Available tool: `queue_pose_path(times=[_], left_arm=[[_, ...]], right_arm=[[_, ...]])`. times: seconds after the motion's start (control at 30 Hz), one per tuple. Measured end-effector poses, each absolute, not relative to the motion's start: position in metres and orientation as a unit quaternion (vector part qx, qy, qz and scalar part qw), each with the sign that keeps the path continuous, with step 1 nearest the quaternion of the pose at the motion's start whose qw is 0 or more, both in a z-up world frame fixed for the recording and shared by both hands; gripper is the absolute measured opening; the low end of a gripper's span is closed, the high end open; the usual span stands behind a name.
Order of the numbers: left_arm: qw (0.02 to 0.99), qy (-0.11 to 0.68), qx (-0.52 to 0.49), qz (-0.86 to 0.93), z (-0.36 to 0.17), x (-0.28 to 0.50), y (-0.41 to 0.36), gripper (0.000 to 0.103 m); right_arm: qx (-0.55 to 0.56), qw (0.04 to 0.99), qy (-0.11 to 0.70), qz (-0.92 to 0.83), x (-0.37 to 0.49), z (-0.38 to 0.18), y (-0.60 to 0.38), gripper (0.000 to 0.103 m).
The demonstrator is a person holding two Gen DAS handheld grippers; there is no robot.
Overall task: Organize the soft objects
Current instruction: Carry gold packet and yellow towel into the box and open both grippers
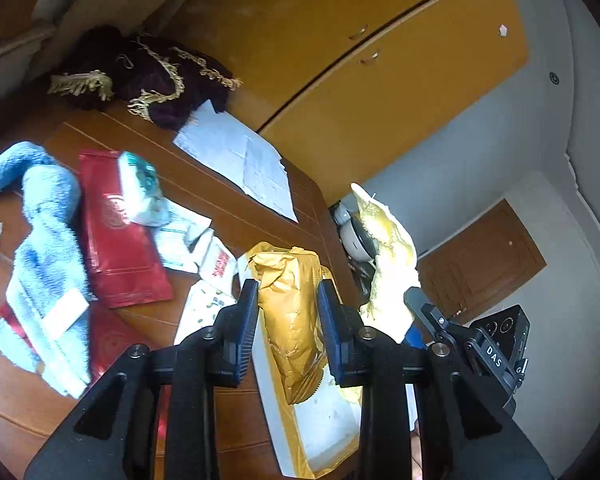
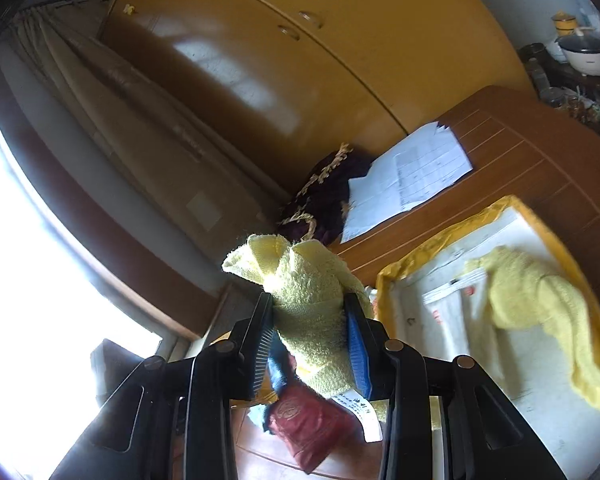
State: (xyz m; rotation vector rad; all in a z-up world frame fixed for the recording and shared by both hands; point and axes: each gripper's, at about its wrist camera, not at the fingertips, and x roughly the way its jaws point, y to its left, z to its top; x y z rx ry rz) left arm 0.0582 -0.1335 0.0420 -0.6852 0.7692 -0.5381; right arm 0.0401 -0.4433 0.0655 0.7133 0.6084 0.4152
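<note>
Wardrobe doors (image 1: 340, 40) in yellow-brown fill the back of both my views, and below them runs the brown wooden table (image 1: 228, 204) where everything lies. The biggest container on it is a flat box (image 2: 392, 280) with yellow edges and a pale floor; in the right wrist view I see a yellow towel (image 2: 540, 296) sprawled inside it on some printed paper. A second yellow towel (image 2: 316, 312) is lifted clear of the table, pinched between the fingers of my right gripper (image 2: 308, 300), its white label hanging below. My left gripper (image 1: 288, 286) is clamped on a crinkled golden pouch (image 1: 292, 320), held just above the box's near edge. Over to the left, a blue towel (image 1: 48, 240) lies crumpled on the table, touching a red foil pouch (image 1: 116, 232) with a small white-green packet (image 1: 144, 188) resting on top. White papers (image 1: 240, 160) lie farther back, beside a dark purple fringed cloth (image 1: 148, 76).
</note>
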Motion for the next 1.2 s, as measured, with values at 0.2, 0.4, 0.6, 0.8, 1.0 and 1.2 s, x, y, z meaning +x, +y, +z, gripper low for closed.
queue_pose_path(times=[0.2,0.4,0.6,0.8,1.0,1.2], left_arm=[[0.825,0.388,-0.29,-0.29,0.04,0.087,-0.188,0.027],[0.806,0.465,-0.217,-0.295,0.002,0.126,-0.254,0.027],[0.816,0.475,-0.164,-0.285,-0.01,0.134,-0.276,0.027],[0.814,0.478,-0.177,-0.276,-0.018,0.132,-0.27,0.039],[0.823,0.44,-0.223,-0.282,-0.002,0.116,-0.254,0.07],[0.836,0.405,-0.254,-0.269,0.01,0.089,-0.229,0.074]], right_arm=[[0.35,0.875,0.308,0.132,0.052,0.039,-0.486,0.036],[0.359,0.862,0.348,0.088,0.068,0.001,-0.5,0.036],[0.349,0.854,0.377,0.086,0.08,-0.018,-0.49,0.039],[0.36,0.848,0.376,0.096,0.081,-0.021,-0.487,0.044],[0.38,0.852,0.344,0.108,0.068,-0.013,-0.493,0.062],[0.356,0.873,0.307,0.127,0.056,0.014,-0.476,0.072]])
